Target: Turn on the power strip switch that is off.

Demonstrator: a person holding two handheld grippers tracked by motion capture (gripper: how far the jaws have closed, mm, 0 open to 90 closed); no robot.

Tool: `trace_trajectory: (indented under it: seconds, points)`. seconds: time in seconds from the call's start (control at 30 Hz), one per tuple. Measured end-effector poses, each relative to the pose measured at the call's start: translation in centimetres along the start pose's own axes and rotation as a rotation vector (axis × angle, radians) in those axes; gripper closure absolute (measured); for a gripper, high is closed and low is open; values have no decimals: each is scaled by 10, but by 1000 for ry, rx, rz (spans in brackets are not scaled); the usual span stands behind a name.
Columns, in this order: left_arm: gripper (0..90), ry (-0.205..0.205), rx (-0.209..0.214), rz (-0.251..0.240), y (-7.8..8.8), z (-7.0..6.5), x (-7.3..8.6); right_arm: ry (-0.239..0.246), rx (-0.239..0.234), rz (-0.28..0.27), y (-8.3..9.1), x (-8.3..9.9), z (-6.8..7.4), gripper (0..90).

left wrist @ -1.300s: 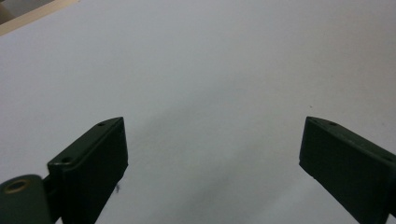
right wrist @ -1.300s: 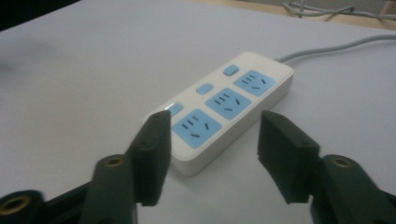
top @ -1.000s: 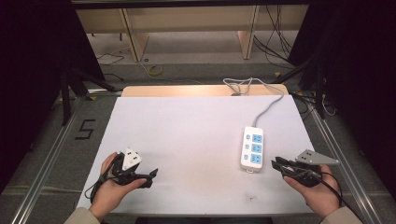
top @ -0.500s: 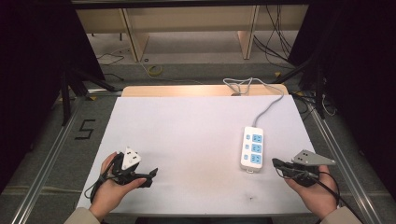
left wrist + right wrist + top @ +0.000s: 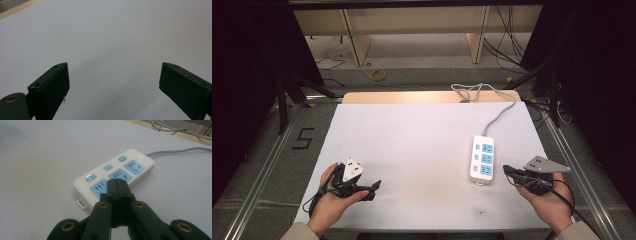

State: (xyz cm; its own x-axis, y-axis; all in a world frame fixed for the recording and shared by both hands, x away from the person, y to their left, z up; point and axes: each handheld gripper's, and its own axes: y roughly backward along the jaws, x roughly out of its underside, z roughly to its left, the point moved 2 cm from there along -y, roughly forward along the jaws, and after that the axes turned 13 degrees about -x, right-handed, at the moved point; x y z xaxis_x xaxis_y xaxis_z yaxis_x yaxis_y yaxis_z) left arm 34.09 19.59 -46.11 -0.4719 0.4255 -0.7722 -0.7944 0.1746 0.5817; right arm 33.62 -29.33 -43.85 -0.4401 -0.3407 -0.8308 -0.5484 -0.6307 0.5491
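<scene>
White and blue, the power strip [image 5: 482,160] lay flat on the right half of the table [image 5: 412,150], its three blue socket panels facing up in a row along its length. In the right gripper view each socket on the power strip [image 5: 117,173] had a small blue switch beside it. A grey cable [image 5: 497,117] ran from the strip's far end toward the table's far edge, where it looped on a bare wooden strip [image 5: 412,96].

Just beside the strip's near end, on the side toward the table's right edge, the right gripper [image 5: 508,171] pointed at it. Its jaws had just been closing and stood pressed together with nothing between them; in the right gripper view their tips [image 5: 117,185] lay over the strip's nearest socket, though whether they touched it could not be told. A grey three-cornered plate [image 5: 546,165] sat on top of that gripper.

Well apart from the strip, near the table's front left corner, the left gripper [image 5: 373,187] rested low in the person's hand, jaws spread wide and empty over bare tabletop [image 5: 112,45].

Nothing stood between the strip and either gripper. Beyond the table were pale wooden shelving [image 5: 412,25], loose cables on a grey floor [image 5: 507,45], and a "5" marked on the floor [image 5: 303,138] to the strip's far left.
</scene>
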Motion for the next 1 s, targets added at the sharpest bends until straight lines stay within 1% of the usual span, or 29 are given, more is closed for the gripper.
trace_trajectory:
  seconds: [0.17,0.63,0.87,1.0]
  points:
    - [90,0,0,1,0,1,0,-4,1,2,-1,-1,-1,900]
    - [90,2,-1,1,-1,1,0,9,9,9,-6,-7,-4,900]
    - [84,-5,-4,-1,0,0,-1,8,4,19,-8,-10,-5,900]
    - [83,1,-5,0,0,1,-1,6,7,19,-8,-11,-6,900]
